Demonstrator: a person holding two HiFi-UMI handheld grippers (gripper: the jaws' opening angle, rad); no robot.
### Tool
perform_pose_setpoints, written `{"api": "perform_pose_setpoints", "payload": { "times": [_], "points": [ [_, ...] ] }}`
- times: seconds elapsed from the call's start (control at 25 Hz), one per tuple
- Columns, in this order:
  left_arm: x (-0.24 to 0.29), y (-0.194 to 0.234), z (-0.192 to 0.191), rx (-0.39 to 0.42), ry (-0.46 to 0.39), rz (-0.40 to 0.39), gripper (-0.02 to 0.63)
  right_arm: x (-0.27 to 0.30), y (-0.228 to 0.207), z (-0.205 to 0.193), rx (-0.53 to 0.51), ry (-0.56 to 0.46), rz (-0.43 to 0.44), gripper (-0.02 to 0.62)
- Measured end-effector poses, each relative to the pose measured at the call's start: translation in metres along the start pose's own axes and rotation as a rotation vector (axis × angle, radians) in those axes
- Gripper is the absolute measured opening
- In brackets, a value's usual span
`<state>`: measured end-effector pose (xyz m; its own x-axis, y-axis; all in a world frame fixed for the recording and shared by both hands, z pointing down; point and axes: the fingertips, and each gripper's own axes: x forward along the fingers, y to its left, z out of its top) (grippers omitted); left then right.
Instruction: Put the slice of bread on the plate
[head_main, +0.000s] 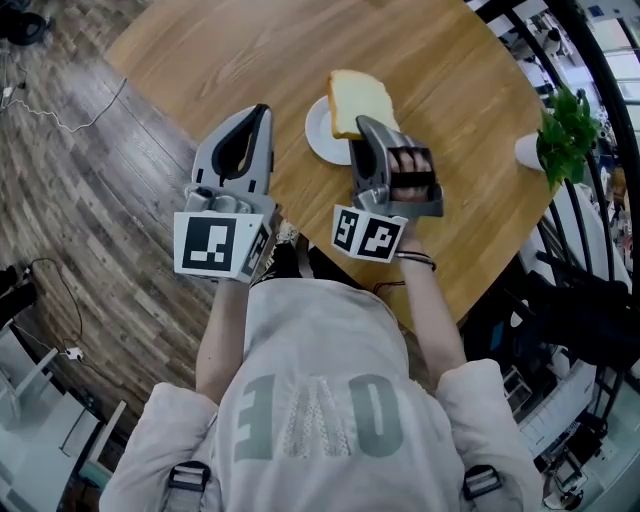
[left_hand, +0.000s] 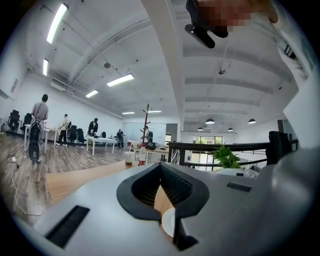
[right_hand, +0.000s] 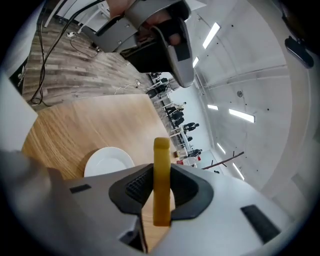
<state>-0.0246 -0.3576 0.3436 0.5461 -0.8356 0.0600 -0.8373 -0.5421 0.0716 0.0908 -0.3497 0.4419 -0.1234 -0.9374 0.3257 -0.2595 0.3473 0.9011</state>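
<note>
A pale yellow slice of bread (head_main: 360, 100) is clamped at its near edge in my right gripper (head_main: 366, 126), which is shut on it. The slice hangs just over the small white plate (head_main: 318, 137) on the round wooden table (head_main: 240, 50). In the right gripper view the bread (right_hand: 161, 165) stands edge-on between the pads, with the plate (right_hand: 107, 160) below and to the left. My left gripper (head_main: 262, 110) hovers left of the plate, tips together, holding nothing. Through its jaws in the left gripper view I see a sliver of the plate (left_hand: 169, 223).
A potted green plant (head_main: 566, 128) stands at the table's right edge, beside a black railing (head_main: 600, 90). The table's near edge runs under my hands, with wooden floor (head_main: 80, 200) to the left. Cables lie on that floor.
</note>
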Motion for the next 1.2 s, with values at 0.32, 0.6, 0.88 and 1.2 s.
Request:
{"api": "perform_pose_setpoints", "payload": {
  "times": [0.32,0.6,0.88,1.2],
  "points": [
    [0.002,0.002,-0.011,-0.013,0.026,-0.006,0.008,0.016,0.043,-0.014,-0.067,0.066,0.073,0.092],
    [-0.002,0.011,-0.019,-0.030,0.036,0.013,0.008,0.026,0.069,-0.030,-0.091,0.135,0.136,0.092],
    [-0.006,0.015,-0.024,-0.050,0.040,0.030,0.008,0.030,0.089,-0.028,0.084,0.146,0.251,0.106],
    [-0.012,0.017,-0.026,-0.061,0.037,0.044,0.008,0.033,0.110,-0.031,0.251,0.193,0.416,0.239]
  ]
}}
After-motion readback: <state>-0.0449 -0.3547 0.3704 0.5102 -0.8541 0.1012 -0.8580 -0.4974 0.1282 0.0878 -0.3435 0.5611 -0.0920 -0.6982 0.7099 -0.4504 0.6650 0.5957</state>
